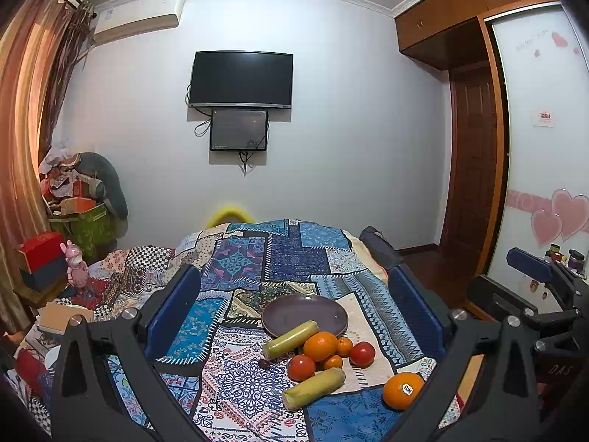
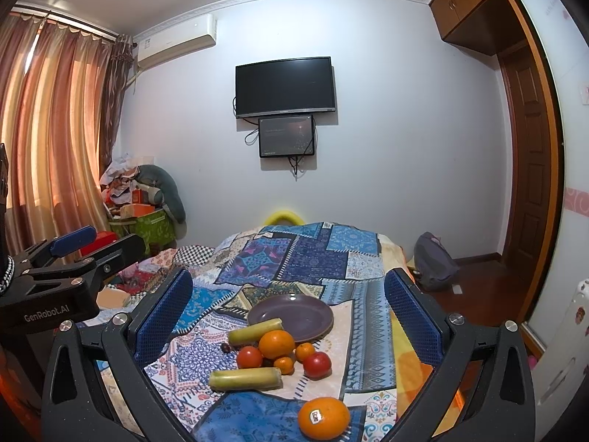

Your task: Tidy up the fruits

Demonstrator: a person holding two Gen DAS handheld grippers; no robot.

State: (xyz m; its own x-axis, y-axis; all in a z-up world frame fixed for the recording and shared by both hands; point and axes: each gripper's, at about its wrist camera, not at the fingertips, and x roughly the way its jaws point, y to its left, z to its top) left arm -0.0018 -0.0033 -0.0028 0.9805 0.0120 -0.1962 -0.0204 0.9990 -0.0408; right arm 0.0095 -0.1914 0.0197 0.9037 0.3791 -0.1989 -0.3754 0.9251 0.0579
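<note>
An empty purple plate (image 1: 294, 313) (image 2: 298, 313) sits on the patchwork cloth. In front of it lie two green-yellow stalk pieces (image 1: 291, 339) (image 2: 244, 378), an orange (image 1: 320, 346) (image 2: 277, 343), two tomatoes (image 1: 301, 367) (image 2: 317, 364), two small tangerines (image 1: 344, 346) (image 2: 305, 351) and a small dark fruit (image 1: 263, 363). A stickered orange (image 1: 403, 390) (image 2: 323, 418) lies apart, nearest me. My left gripper (image 1: 294, 316) is open and empty above the cloth. My right gripper (image 2: 287, 320) is open and empty too; it shows at the right of the left wrist view (image 1: 530, 265).
The cloth covers a bed (image 2: 342, 258). Boxes and a pink figurine (image 1: 75, 269) crowd the left side. A backpack (image 2: 434, 261) lies on the floor at right by the wooden door (image 2: 530, 169). A TV (image 1: 241, 79) hangs on the far wall.
</note>
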